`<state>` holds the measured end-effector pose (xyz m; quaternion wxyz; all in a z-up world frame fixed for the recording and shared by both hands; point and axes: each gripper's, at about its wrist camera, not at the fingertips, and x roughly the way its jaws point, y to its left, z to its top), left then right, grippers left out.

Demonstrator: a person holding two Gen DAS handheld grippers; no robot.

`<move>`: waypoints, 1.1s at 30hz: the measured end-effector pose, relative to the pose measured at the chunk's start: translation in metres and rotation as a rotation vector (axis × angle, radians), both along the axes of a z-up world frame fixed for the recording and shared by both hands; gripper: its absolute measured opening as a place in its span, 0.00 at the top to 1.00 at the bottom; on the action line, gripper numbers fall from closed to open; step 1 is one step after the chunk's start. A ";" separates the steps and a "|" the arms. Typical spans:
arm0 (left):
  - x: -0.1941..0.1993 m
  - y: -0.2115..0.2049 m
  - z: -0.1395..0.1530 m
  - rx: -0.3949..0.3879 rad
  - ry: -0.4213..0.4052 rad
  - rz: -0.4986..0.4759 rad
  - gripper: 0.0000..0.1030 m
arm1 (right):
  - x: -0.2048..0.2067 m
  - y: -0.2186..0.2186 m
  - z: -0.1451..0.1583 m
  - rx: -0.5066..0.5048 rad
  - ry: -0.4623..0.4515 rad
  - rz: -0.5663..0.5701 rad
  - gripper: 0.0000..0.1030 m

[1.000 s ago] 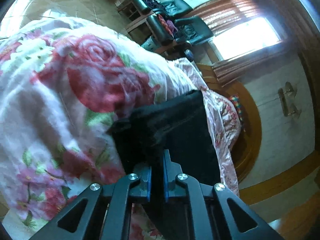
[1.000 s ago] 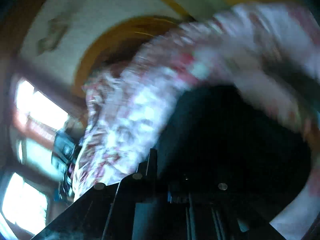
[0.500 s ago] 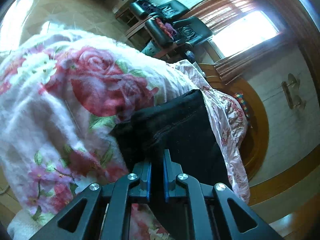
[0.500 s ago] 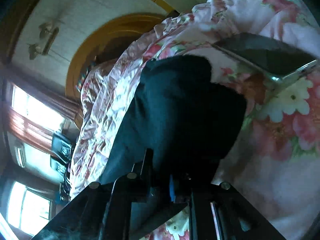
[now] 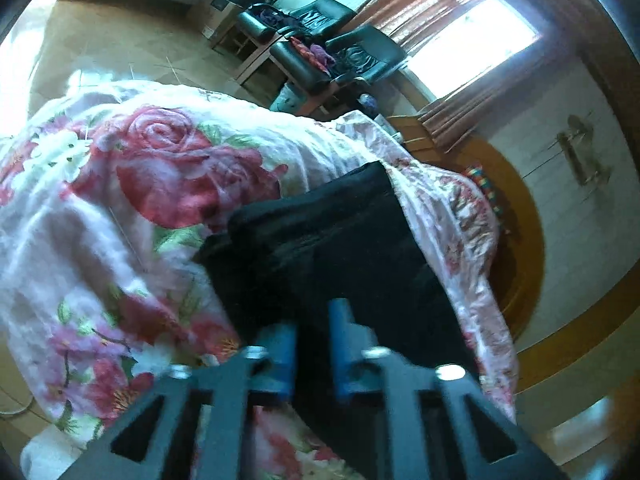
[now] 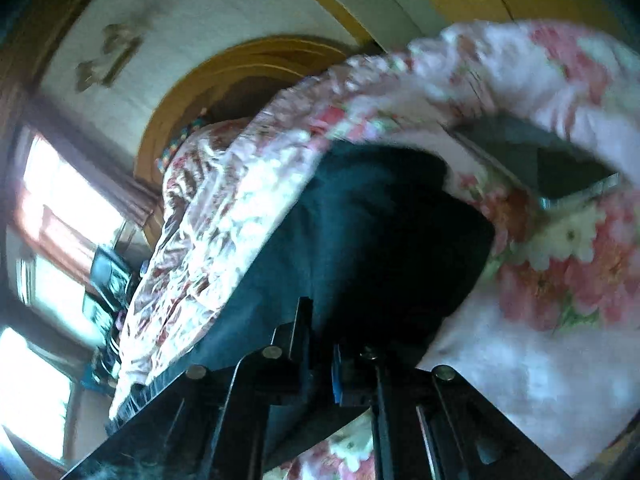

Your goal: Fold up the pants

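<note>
Pants: black pants (image 5: 344, 248) lie on a floral bedspread (image 5: 152, 168), already doubled into a thick dark slab whose far edge runs up the bed toward the wooden headboard (image 5: 520, 240).
Left claw: the left gripper (image 5: 312, 344) has its blue pads drawn nearly together with black cloth filling the narrow slot between them, so it reads as clamped on the near edge of the pants.
Right claw: the right gripper (image 6: 320, 344) is likewise pinched tight on the dark fabric (its view is smeared, so the exact bite is hard to read).
Step in hand: judged from the two grips on the near edge, a fold is being carried or laid down over the rest of the garment.
How to do it well: keep both hands level with each other so the held edge stays straight, and bring it down square onto the layer beneath rather than at a slant.
Tension: a light pull apart between the hands should keep the cloth from bunching in the middle.
Release: let go only once the edge rests flat on the pile.
Hazard: a dark flat phone-like slab (image 6: 540, 160) lies on the bedspread just beside the pants; dragging the cloth sideways could catch it.
</note>
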<state>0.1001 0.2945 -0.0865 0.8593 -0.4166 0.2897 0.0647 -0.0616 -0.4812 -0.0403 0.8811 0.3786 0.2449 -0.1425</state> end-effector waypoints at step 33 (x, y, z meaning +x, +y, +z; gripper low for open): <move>-0.019 -0.147 0.068 0.433 -0.103 -0.386 0.70 | -0.022 -0.020 -0.026 0.186 -0.070 -0.121 0.41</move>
